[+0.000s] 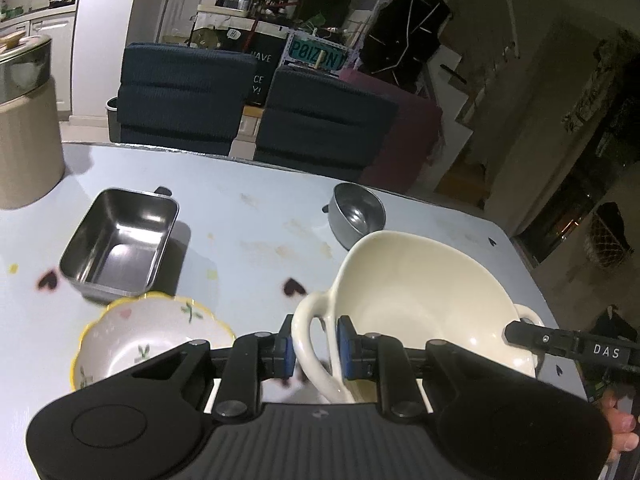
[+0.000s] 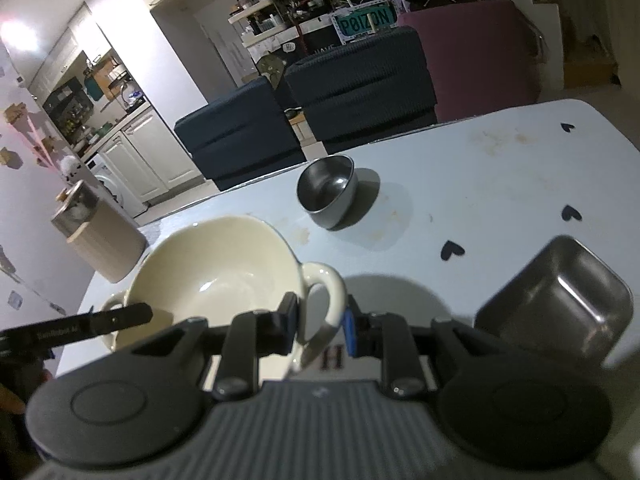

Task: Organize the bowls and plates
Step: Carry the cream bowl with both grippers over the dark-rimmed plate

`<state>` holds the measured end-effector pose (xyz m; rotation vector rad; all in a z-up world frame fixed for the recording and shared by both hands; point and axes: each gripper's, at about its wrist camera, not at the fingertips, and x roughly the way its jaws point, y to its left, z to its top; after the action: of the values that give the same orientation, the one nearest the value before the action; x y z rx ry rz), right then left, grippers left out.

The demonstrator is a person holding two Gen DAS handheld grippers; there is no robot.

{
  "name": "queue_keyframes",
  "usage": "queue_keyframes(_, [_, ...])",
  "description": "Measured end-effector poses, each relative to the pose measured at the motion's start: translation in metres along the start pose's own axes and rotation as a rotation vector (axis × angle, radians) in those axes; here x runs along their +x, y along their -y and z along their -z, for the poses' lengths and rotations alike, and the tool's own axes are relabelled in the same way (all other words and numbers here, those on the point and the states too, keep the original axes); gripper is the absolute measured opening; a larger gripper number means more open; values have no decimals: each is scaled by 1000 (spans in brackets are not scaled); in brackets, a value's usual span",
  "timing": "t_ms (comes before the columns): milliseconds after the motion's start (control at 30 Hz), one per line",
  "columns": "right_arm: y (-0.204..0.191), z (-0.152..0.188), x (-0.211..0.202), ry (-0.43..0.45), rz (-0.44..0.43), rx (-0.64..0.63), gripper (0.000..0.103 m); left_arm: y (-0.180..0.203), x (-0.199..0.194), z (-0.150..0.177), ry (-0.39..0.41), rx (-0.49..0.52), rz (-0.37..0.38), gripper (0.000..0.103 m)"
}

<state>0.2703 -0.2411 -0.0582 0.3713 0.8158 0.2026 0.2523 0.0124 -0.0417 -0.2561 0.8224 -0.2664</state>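
Observation:
A large cream two-handled bowl [image 1: 424, 300] is held between both grippers over the pale blue table [image 1: 260, 216]. My left gripper [image 1: 314, 346] is shut on one loop handle [image 1: 310, 332]. My right gripper [image 2: 320, 326] is shut on the opposite handle [image 2: 324, 296] of the same bowl [image 2: 216, 276]. A floral bowl with a yellow rim [image 1: 156, 336] sits at the left gripper's near left. A square steel container [image 1: 120, 240] and a round steel bowl [image 1: 358, 214] stand farther out.
Two dark blue chairs [image 1: 256, 108] stand behind the table's far edge. A beige bin [image 1: 24, 128] with a metal lid is at the table's left. The steel container [image 2: 556, 312] and the round steel bowl [image 2: 328, 192] also show in the right wrist view.

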Motion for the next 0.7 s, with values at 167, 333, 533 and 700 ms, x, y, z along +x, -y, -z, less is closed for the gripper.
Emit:
queue_keyframes(167, [2,12,-13,-1,-9,1,27,6,-14,19,12,16,8,22])
queue_keyframes(333, [2,25,-20,-14,0,-3,27,6,-18,40,-9,14,13,22])
queue_keyframes(533, [6,44,-25,-49,20,-1,27,4,-12,64,-44,1,30,23])
queue_keyframes(700, [7,53,-23,-72,41,-10,27,4,-8,78,-57,-6,39,23])
